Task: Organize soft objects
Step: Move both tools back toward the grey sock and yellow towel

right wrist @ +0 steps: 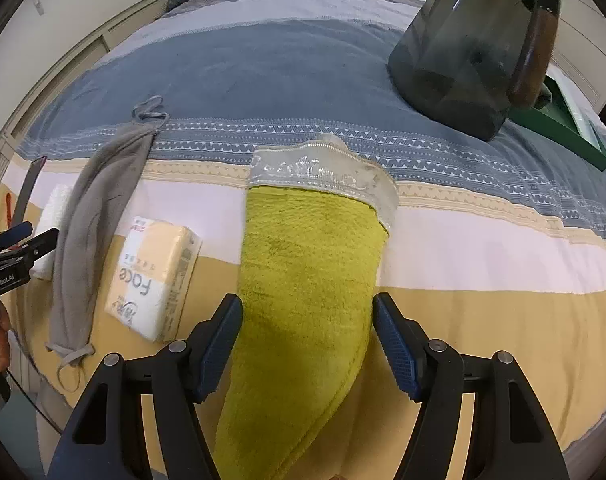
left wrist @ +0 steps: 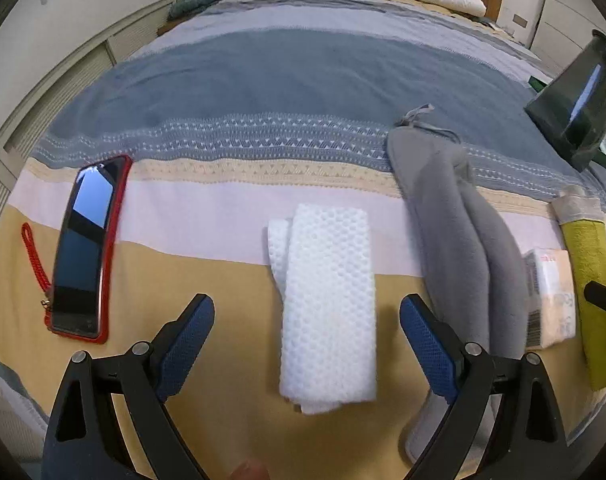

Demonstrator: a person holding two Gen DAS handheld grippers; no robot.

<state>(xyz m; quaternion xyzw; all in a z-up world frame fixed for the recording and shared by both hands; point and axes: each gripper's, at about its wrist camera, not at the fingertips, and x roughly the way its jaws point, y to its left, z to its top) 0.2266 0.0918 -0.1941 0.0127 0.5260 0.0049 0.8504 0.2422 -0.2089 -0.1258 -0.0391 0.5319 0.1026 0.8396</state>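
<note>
My left claw (left wrist: 307,320) hangs over the striped bedspread (left wrist: 263,88) with its jaws spread wide, and the folded white waffle-weave cloth (left wrist: 329,304) lies lengthwise between the blue pads, touching neither of them. Off to the left of that claw lies a phone in a red case (left wrist: 85,248), screen up, with a red wrist cord trailing beside it. Just to the right of the right pad lies the grey fleece piece (left wrist: 459,232), long and rumpled, and past it a tissue pack (left wrist: 549,300). My right claw (right wrist: 307,328) stands over the yellow-green plush towel (right wrist: 307,280) with its grey embroidered band at the far end; the jaws are open to a middling width and flank the towel's sides, the pads just beside the pile, and I cannot tell whether the left pad brushes it. To the left of this claw sits the tissue pack, then the grey fleece. Far ahead and to the right stand a dark kettle (right wrist: 459,52) and a green tray (right wrist: 571,128).
</note>
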